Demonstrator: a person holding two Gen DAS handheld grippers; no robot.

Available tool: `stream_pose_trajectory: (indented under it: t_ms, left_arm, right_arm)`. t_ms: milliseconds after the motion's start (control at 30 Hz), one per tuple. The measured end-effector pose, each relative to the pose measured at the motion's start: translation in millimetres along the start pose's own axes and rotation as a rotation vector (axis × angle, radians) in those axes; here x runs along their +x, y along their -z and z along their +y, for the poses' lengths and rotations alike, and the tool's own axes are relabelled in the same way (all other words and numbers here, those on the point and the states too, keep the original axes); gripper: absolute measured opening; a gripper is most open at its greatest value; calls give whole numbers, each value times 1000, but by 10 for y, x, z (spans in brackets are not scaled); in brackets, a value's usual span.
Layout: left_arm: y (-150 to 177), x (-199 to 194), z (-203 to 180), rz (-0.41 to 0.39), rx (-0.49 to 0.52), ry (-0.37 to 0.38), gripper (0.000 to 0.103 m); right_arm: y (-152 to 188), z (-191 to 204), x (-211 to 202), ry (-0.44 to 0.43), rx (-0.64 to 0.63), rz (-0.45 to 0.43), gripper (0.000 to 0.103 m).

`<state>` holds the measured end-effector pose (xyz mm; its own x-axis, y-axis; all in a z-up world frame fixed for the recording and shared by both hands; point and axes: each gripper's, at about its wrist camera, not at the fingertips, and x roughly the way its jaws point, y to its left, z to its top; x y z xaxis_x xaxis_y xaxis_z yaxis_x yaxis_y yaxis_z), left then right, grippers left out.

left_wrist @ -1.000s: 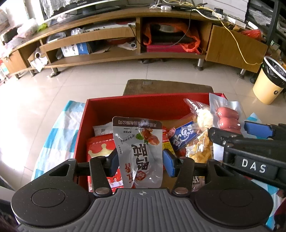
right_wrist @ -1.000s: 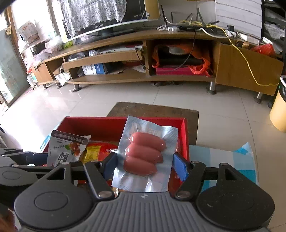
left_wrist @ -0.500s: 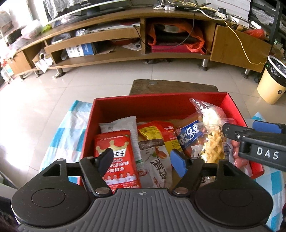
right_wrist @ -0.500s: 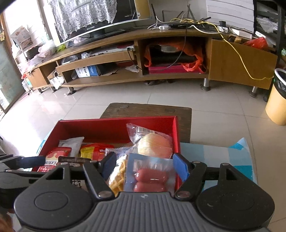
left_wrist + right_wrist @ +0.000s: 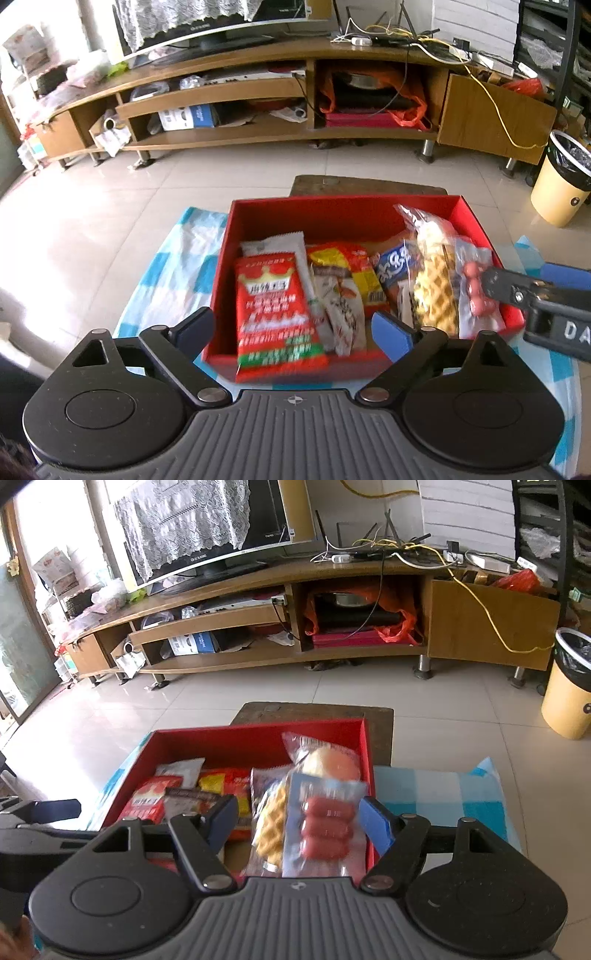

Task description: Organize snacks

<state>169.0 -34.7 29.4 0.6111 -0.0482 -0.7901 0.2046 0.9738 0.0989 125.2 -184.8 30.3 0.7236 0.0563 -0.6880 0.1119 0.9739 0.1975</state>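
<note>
A red box on the cloth holds several snack packs. Among them are a red crown packet, a grey pouch, a yellow packet and a waffle pack. My left gripper hovers over the box's near edge; its jaws are opening wide with nothing gripped. The sausage pack lies at the box's right side on the waffles. My right gripper hangs above it with jaws opening, and its pads do not press the pack. The right gripper's finger shows beside the sausage pack.
A blue-and-white checked cloth lies under the box, with a low wooden stool just beyond it. Past the tiled floor stands a long TV stand. A yellow bin is at the far right.
The left gripper let go of the grey pouch and the right let go of the sausage pack; both packs now lie in the box. Both grippers pulled back and up, the left jaws spreading wide.
</note>
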Motion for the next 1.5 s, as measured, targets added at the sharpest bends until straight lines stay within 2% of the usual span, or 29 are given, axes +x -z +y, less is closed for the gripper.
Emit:
stream_pose_trajectory:
  t_ms: [367,800,1500]
  left_arm:
    - [512,-471,189,-1,-56,18,96]
    - [1058,-875,331,-3,-77,-10,98]
    - [1340,-1109,278,-30,-38,-18,99]
  right_arm:
    - [510,226,-566,16,-21,-32,72]
    - [994,430,-994,-48,-30,-34,73]
    - [1225,430,-1247,-36,-50,-57,73]
